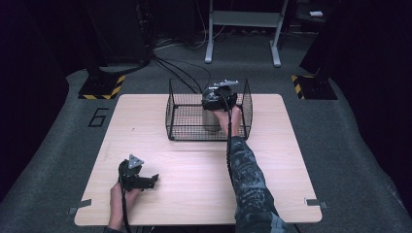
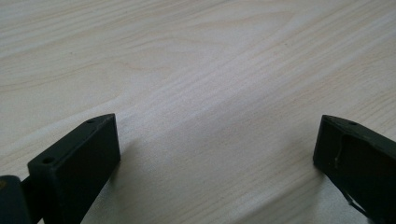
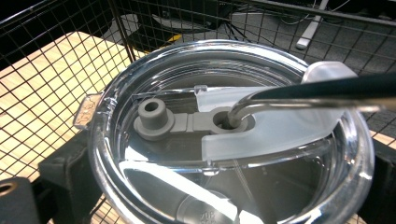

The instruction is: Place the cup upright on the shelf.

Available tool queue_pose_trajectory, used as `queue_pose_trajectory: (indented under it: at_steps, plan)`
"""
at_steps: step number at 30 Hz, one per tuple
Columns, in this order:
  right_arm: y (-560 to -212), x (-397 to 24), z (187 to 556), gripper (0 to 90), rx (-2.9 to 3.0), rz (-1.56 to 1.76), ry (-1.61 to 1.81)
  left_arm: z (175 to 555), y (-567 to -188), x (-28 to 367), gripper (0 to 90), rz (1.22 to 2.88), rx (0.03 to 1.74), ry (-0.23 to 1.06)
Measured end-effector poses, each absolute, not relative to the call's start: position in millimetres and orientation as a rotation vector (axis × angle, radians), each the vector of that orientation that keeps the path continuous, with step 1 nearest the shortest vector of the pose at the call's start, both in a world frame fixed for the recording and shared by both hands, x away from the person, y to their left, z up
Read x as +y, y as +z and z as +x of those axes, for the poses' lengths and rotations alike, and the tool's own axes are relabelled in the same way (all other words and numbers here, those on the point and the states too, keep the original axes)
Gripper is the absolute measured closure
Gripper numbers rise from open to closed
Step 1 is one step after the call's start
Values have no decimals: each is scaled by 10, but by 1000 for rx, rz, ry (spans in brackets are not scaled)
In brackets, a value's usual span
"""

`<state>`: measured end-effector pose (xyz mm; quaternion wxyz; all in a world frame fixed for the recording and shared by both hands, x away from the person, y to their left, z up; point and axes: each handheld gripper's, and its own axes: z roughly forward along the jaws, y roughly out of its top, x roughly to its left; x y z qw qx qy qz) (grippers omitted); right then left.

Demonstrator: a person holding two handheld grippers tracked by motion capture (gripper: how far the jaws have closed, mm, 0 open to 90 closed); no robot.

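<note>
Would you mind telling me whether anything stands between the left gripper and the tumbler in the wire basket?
Yes: the wire basket's near and left walls stand between the left gripper and the tumbler. The right gripper is on the tumbler from above.

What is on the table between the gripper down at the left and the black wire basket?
Nothing: in the high view, bare light wooden table lies between the left gripper and the black wire basket.
</note>
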<state>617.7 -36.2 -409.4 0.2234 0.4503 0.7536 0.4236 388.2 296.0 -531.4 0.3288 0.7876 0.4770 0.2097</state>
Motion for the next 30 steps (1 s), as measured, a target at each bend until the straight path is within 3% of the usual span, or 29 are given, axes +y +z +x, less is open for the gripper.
queue_pose_trajectory:
  at_steps: [30]
  plan:
    - [-4026, -364, 6115, 0, 2097, 1248, 1175, 3883, -5314, 2960, 3, 2061, 1248, 549]
